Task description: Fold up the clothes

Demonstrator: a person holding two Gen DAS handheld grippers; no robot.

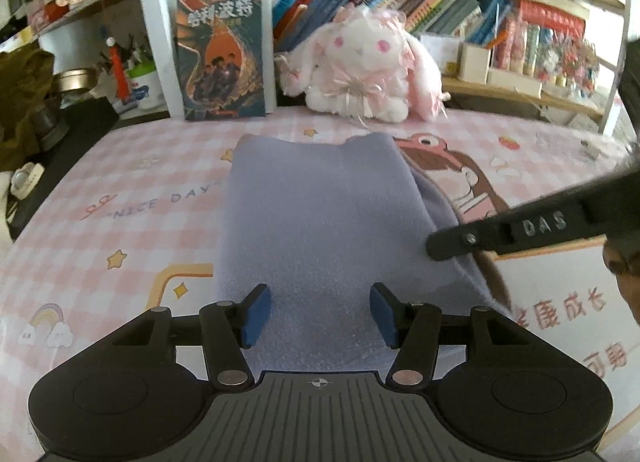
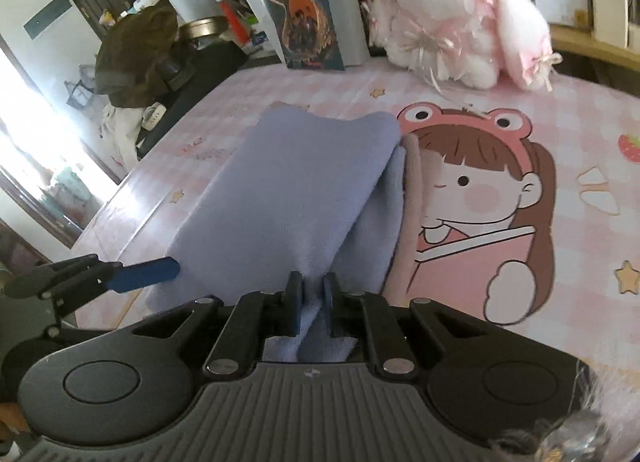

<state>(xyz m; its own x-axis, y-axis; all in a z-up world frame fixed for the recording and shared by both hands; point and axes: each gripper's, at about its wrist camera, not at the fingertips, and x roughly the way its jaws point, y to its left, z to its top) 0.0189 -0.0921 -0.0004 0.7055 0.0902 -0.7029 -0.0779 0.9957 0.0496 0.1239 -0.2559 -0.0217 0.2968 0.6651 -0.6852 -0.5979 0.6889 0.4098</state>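
A lavender garment (image 1: 320, 222) lies folded into a long strip on a desk mat (image 1: 132, 190) of pink-and-white check, printed with stars, a rainbow, the words "NICE DAY" and a cartoon girl in a frog headband. The cloth runs lengthwise away from both cameras, its far end near the back of the mat, its right side doubled over so that a lower layer peeks out along that edge. The left gripper (image 1: 320, 316) hovers over the near end of the strip with its jaws spread wide, the blue pads (image 1: 256, 314) apart and nothing between them. The right gripper (image 2: 312, 302) is pinched tight on a bunched ridge of the near right edge — the cloth rises into the narrow gap and a wad of it sits behind the fingers. Seen from the left wrist, the right gripper's black finger, marked "DAS", comes in from the right and meets the cloth's right border; whether the fabric is lifted clear of the mat there is hard to judge through the fisheye. Behind the garment stand an upright book (image 1: 222, 50) with an orange and dark cover and, beside it, a white-and-pink plush rabbit (image 1: 360, 66) — both backed by shelves crowded with books.
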